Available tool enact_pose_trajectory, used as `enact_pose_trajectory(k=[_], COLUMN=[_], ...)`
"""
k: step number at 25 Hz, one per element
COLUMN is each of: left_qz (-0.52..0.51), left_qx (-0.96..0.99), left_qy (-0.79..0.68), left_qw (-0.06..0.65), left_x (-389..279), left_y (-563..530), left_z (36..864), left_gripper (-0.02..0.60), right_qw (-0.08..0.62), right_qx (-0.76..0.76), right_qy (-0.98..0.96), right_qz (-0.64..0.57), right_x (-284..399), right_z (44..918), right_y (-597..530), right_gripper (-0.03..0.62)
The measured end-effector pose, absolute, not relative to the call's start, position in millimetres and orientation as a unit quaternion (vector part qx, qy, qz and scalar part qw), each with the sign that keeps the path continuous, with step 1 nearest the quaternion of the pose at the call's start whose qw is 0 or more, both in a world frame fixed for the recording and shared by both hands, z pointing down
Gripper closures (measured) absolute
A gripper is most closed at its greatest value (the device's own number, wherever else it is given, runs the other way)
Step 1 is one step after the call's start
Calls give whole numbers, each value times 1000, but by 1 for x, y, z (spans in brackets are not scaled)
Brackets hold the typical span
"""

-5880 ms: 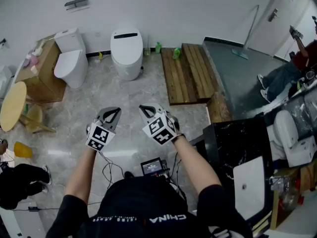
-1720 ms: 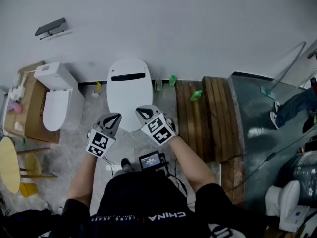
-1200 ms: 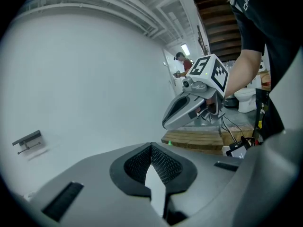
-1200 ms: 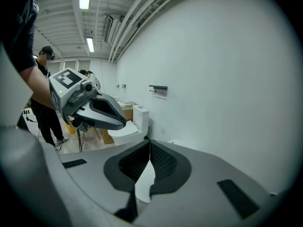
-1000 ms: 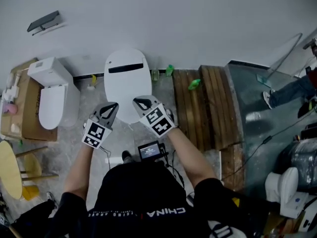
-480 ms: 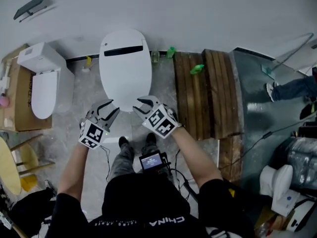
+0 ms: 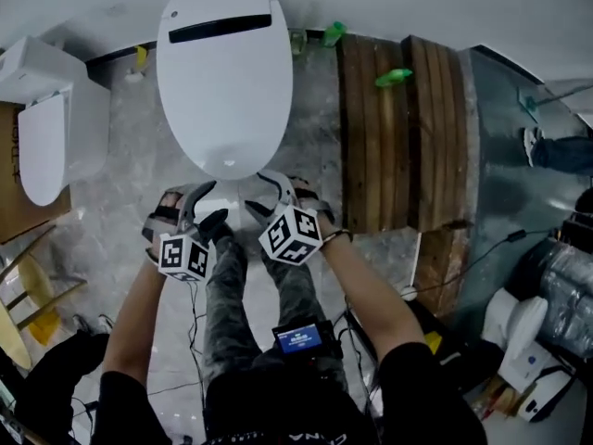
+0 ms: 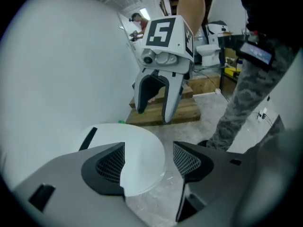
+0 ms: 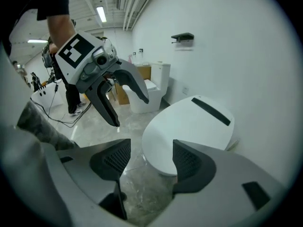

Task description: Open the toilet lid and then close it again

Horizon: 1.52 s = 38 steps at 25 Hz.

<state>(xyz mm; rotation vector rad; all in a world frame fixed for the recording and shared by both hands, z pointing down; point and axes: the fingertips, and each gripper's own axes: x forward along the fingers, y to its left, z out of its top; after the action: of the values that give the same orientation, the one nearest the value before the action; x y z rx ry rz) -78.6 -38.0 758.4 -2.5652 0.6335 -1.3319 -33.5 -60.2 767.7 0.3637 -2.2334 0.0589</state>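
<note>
While the toilet lid [image 7: 225, 82] is lying shut just beyond them, the left gripper [image 7: 198, 208] and right gripper [image 7: 263, 193], empty jaws just opening apart, are facing its near lip, likely the best hold on this stiff, slick shell.

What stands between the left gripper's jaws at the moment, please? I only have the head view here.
Observer: Nothing is gripped. In the left gripper view, the left gripper has its jaws apart, and they have just been opening. The front edge of the closed toilet lid shows through the gap.
Operator: Thank you. And the other one?
Observer: The right gripper view shows the same. The right gripper has its jaws apart, also just opening, with the lid's front rim in the gap, not clamped.
Operator: Is anything above the lid?
Observer: Yes, the right gripper view shows a dark bracket mounted high above it.
</note>
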Motion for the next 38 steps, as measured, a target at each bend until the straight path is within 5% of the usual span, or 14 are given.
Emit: enact_pose_trajectory(k=[17, 38], left_qz=[-529, -478], left_qx=[-765, -786], left_qy=[251, 282], left_qw=[268, 270], left_x=[-108, -106], left_y=[-78, -78], left_z=[980, 943], left_gripper=[199, 199], right_qw=[457, 434], right_qx=[173, 159], right_qy=[-811, -821], right_qz=[-321, -334], right_x=[-33, -33], right_z=[964, 949], right_y=[-94, -95], right_gripper=[266, 237])
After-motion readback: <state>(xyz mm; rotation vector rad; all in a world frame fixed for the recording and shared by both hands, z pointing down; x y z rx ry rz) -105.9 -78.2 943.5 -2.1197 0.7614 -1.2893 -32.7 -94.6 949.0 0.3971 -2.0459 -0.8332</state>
